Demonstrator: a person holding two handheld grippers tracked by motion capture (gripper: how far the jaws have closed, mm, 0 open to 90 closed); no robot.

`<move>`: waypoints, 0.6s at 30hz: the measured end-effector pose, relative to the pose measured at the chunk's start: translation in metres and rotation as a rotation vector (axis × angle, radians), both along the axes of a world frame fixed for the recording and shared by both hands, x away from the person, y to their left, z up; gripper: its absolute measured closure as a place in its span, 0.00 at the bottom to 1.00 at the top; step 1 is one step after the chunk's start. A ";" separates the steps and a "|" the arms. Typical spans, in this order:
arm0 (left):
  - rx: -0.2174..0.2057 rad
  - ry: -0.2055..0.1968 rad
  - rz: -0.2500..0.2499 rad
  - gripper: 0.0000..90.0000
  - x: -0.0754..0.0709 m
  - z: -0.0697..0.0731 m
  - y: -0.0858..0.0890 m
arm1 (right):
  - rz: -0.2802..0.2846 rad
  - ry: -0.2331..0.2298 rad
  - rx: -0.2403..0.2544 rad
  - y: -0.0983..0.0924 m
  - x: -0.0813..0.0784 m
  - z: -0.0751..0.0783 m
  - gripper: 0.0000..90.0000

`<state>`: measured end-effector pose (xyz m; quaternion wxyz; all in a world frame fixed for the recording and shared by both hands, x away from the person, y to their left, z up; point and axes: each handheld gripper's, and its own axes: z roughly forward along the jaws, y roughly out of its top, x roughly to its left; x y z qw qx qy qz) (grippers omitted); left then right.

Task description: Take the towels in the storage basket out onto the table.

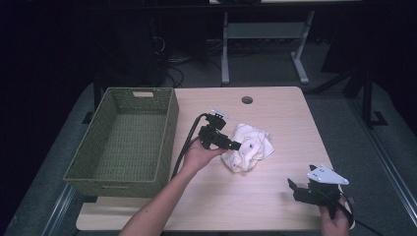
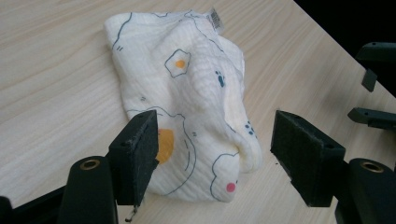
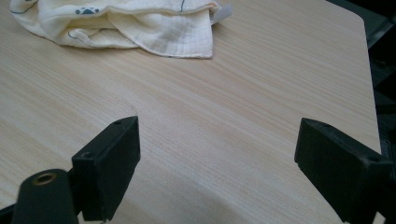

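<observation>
Right claw (image 1: pixel 294 189) low, level, open; left claw (image 1: pixel 238 145) open at cloth (image 1: pixel 248 147).

left tool (image 1: pixel 235 145): all black, chunky square pads, brass-ringed screw holes
right tool (image 1: pixel 293 187): black too, grey three-cornered plate up top
cables: thick black ones trailing off both
arms: bare, no sleeves

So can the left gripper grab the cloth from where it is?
Probably yes. The left gripper sits right at the cloth, its jaws open with the cloth's near end between them, and nothing is in the way. The basket stands off to the side.
</observation>
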<state>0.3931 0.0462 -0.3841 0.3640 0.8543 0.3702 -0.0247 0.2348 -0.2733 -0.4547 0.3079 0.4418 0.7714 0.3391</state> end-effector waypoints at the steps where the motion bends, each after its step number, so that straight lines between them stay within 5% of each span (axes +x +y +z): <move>1: -0.004 -0.005 0.006 0.35 -0.001 0.000 0.001 | 0.000 -0.001 -0.001 0.000 0.000 0.000 0.15; 18: -0.008 -0.022 -0.010 0.29 -0.020 0.001 0.019 | -0.021 0.009 -0.006 -0.006 0.001 -0.002 0.15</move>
